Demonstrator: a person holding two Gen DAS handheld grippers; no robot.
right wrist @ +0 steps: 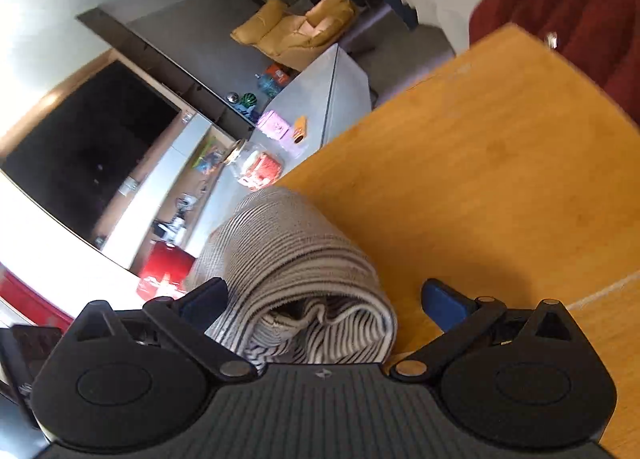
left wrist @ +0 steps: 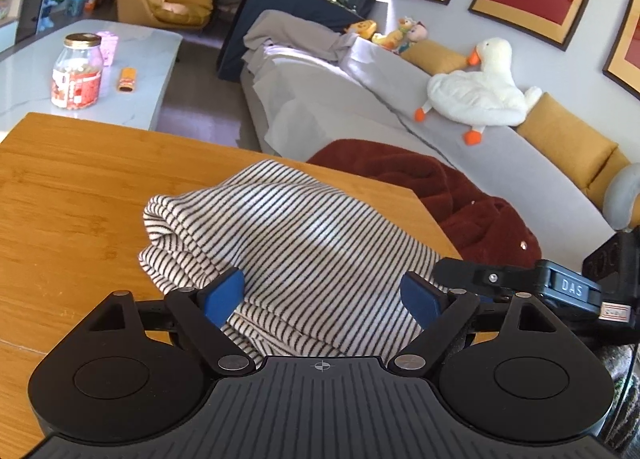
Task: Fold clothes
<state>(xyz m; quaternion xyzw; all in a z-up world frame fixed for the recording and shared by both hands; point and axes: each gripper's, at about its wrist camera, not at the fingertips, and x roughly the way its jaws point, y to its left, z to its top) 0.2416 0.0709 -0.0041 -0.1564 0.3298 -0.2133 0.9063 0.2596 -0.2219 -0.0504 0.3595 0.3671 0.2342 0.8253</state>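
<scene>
My left claw (left wrist: 322, 297) stands wide over the striped garment (left wrist: 288, 243), pads either side of the cloth, not pressing. The bundle lies folded thick on the desk (left wrist: 80, 187), running toward twelve o'clock. My right claw (right wrist: 324, 305) gapes fully too, with the rolled end (right wrist: 304, 283) between its fingers but free at three o'clock. I judge the fold is made; next comes squaring the stack, which calls for a light, even press.
</scene>
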